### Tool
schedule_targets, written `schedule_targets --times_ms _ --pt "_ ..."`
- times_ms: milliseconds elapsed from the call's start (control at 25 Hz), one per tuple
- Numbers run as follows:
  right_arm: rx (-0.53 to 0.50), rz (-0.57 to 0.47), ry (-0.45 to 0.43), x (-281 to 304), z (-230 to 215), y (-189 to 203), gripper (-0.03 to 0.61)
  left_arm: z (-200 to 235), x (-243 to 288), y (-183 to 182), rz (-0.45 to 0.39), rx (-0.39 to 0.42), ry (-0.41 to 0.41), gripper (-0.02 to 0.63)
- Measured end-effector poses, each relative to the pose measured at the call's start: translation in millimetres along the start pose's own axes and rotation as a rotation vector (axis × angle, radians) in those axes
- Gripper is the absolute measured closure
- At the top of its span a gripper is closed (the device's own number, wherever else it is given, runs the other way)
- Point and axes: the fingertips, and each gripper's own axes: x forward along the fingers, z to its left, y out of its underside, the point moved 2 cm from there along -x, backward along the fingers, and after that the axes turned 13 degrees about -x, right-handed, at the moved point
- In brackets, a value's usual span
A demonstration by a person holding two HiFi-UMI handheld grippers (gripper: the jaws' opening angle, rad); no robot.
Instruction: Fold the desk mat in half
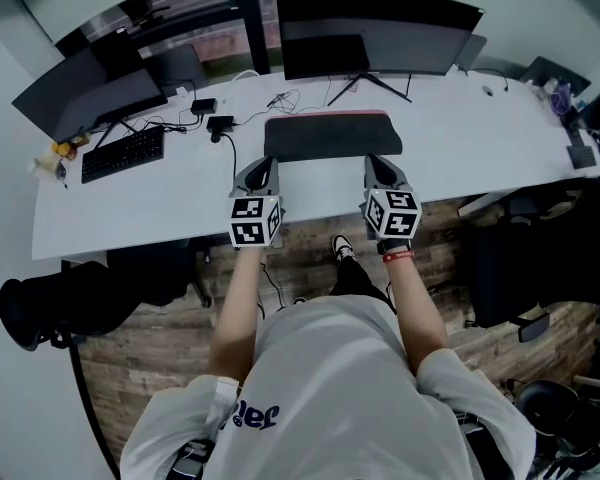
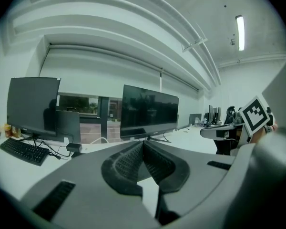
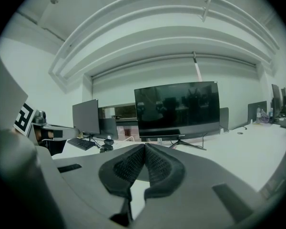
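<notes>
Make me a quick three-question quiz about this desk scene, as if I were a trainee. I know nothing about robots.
1. True or false: the left claw and the right claw are both shut, with nothing between their jaws.
2. Which thing lies on the desk just ahead of both claws? A) a laptop B) a dark desk mat C) a mug
3. Fill in: seen from the person, the keyboard lies toward the desk's ____ end.

Key: 1 true; 2 B; 3 left.
</notes>
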Motion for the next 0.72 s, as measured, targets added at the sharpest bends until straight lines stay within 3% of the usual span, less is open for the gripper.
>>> schedule_targets --times_ms 440,720 --pt "-0.001 -0.004 0.015 -5.6 -6.5 1.5 0.565 -8.2 7.4 5.2 0.020 -0.008 0.026 0.594" --pt "-0.026 0.022 -0.035 -7.6 11.1 6.7 0.565 -4.0 3.2 13.8 0.035 -0.052 0.019 0.592"
